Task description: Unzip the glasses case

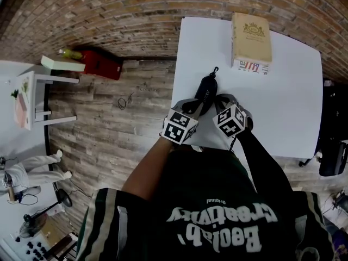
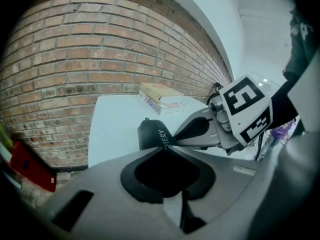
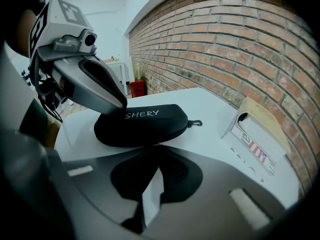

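Head view: glasses case (image 1: 206, 88), black, lies on the white worktop (image 1: 283, 91) near its left edge, long axis pointing away from me. A small clip (image 1: 215, 69) sits at its far end. Both tools meet at its near end.

Right gripper view: case (image 3: 145, 124) lies on its side across the frame, white lettering "SHERY" on the lid and the clip (image 3: 196, 123) at the right tip. Right tool (image 3: 156, 146) is clenched, its tips closed against the zip seam on the near side of the case. A small dark tab shows right at the tips; I cannot tell if it is the puller. Left tool (image 3: 114, 104) comes in from the upper left and bears down on the lid beside the lettering.

Left gripper view: left tool (image 2: 162, 149) is clenched too, jaws together at the tips and nothing between them, touching the top of the case (image 2: 149, 133). Right tool (image 2: 175, 134) touches the side of the case from the right.

Surroundings: a tan box (image 1: 251, 34) stands at the far end of the worktop, well apart from the case. Brick wall (image 1: 136, 10) behind, wood floor (image 1: 109, 129) to the left.
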Action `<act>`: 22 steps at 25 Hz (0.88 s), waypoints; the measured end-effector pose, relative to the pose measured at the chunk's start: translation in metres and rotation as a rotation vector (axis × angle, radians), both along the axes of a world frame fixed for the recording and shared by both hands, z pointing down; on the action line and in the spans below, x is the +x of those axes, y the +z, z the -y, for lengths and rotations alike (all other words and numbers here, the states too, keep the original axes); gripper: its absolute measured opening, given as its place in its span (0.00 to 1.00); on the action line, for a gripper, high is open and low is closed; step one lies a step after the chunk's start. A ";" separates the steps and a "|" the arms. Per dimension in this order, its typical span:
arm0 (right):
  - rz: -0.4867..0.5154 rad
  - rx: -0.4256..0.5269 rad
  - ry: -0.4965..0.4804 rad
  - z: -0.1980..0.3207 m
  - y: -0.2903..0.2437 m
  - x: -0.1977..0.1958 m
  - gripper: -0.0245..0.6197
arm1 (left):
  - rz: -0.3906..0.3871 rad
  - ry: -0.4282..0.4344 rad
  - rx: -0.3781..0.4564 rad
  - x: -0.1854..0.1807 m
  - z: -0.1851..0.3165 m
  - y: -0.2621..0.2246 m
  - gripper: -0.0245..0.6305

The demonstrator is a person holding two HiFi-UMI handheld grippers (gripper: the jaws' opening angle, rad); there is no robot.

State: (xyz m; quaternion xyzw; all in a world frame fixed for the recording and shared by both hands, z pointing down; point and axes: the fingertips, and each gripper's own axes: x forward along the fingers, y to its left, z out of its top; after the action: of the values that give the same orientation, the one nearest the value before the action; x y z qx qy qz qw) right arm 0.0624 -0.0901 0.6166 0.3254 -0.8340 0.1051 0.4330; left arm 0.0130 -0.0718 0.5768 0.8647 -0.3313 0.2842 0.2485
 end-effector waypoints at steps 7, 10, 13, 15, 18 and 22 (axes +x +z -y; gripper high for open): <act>-0.012 0.013 -0.001 0.009 0.000 0.003 0.06 | -0.001 0.009 0.012 0.001 0.000 0.000 0.09; -0.018 0.018 -0.003 0.013 0.000 0.005 0.06 | -0.002 0.008 0.011 0.001 0.001 0.000 0.09; -0.026 0.026 -0.005 0.019 0.001 0.007 0.06 | -0.002 0.012 0.009 0.001 0.000 0.000 0.09; -0.029 0.030 -0.003 0.023 0.002 0.007 0.06 | -0.004 0.014 0.008 0.000 0.000 0.001 0.09; -0.038 0.034 -0.004 0.027 0.002 0.009 0.06 | -0.007 0.010 0.003 0.001 -0.001 0.000 0.09; -0.048 0.039 -0.006 0.033 0.003 0.011 0.06 | 0.002 0.008 0.005 0.000 -0.001 0.002 0.09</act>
State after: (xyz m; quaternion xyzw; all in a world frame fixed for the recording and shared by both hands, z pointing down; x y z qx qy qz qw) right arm 0.0730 -0.1234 0.6191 0.3338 -0.8262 0.0797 0.4468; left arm 0.0127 -0.0705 0.5784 0.8663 -0.3289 0.2851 0.2451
